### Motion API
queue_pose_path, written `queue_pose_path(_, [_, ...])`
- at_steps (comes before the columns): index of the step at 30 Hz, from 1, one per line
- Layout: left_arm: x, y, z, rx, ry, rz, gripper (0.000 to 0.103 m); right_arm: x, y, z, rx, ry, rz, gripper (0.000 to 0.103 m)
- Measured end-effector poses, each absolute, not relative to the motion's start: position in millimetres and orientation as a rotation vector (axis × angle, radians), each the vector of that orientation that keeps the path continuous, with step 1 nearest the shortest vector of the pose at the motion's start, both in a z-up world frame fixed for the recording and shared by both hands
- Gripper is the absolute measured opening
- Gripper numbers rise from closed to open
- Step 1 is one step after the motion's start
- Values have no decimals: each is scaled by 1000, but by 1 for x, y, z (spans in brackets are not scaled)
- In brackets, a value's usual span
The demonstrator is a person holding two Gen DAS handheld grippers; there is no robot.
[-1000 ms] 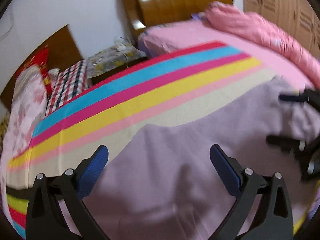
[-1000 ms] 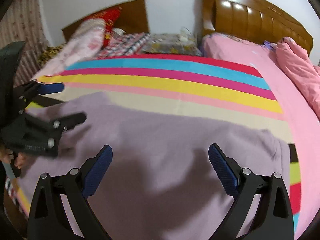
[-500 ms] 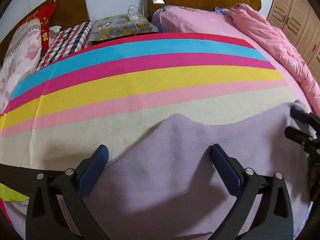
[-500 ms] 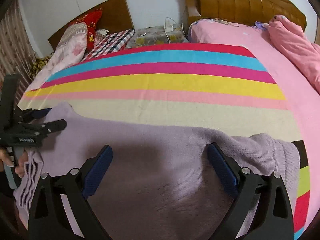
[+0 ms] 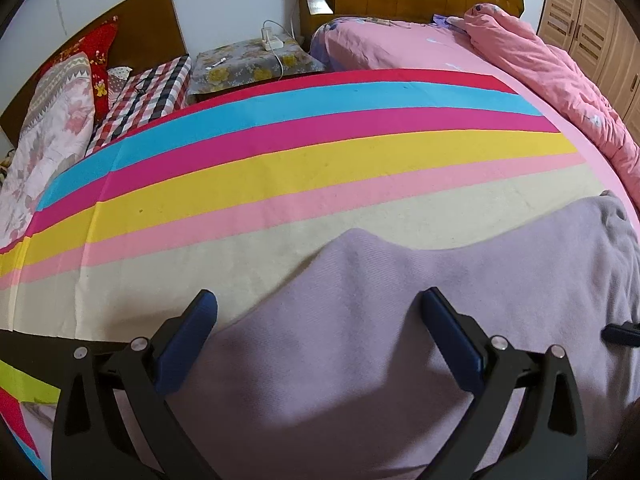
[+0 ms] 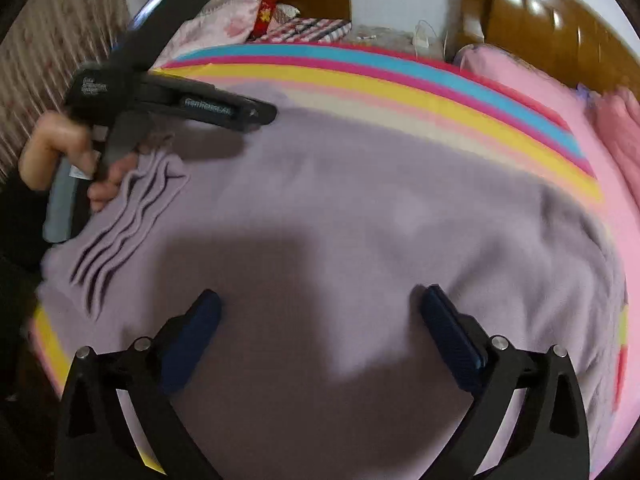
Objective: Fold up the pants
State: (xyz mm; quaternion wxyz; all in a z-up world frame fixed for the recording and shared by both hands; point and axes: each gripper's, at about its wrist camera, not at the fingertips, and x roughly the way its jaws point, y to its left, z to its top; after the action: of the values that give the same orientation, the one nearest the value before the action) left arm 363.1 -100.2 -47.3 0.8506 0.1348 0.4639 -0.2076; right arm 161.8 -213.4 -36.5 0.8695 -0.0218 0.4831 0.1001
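1. our left gripper (image 5: 318, 334) hovers with its fingers spread wide and nothing between them. the lilac pants (image 5: 420, 320) lie under and ahead of its right finger, while only the striped sheet (image 5: 280, 176) shows ahead of the left finger. we judge it sits here because the pants' edge runs diagonally between the fingers, the likely place to take a hold.

2. seen from the right wrist, the hand (image 6: 60, 156) holding that left gripper rests beside the stacked hems (image 6: 128, 216), far left of our right fingers. several layers show at those hems, so the pants look already folded at least once. whether they are folded in half lengthwise, we cannot tell.

3. our right gripper (image 6: 318, 332) is also wide apart and empty, above the middle of the pants, with cloth ahead of both fingers. the right end of the pants bunches a little beyond the right finger.

4. the pink quilt (image 5: 560, 76) lies well beyond the right finger, away from the pants.
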Motion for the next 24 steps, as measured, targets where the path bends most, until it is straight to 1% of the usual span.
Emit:
queue_pose_path(3, [364,-100,-48,282,979,-438,102,144,-220,-30,-81,1015,150,97])
queue_pose_path(6, [364,-100,-47,282,978,-438,102,124,-215,-18,-61,965,186,97])
queue_pose_path(8, [364,-100,-47,283,977,-438,102,118,-210,-27,-66,998,216,98])
queue_pose_path(9, [364,-99,-48,283,978,-439,102,110,-207,-39,-96,993,224,98])
queue_pose_path(10, [364,-99,-47,284,977,-438,102,103,-213,-40,-66,965,231,98])
queue_pose_path(12, [364,-100,-47,291,974,-434,102,92,-227,-35,-20,962,222,98])
queue_pose_path(16, [364,-99,-47,291,974,-434,102,75,-232,-19,-30,916,161,98])
queue_pose_path(17, [364,-100,-47,292,973,-433,102,72,-231,-19,-18,912,174,98])
queue_pose_path(19, [365,-99,-47,294,972,-432,102,67,-229,-37,-12,958,187,99])
queue_pose_path(20, [365,-99,-47,294,972,-432,102,59,-228,-42,-44,919,194,99])
queue_pose_path(24, [365,-100,-47,301,969,-428,102,60,-237,-33,-7,947,162,98])
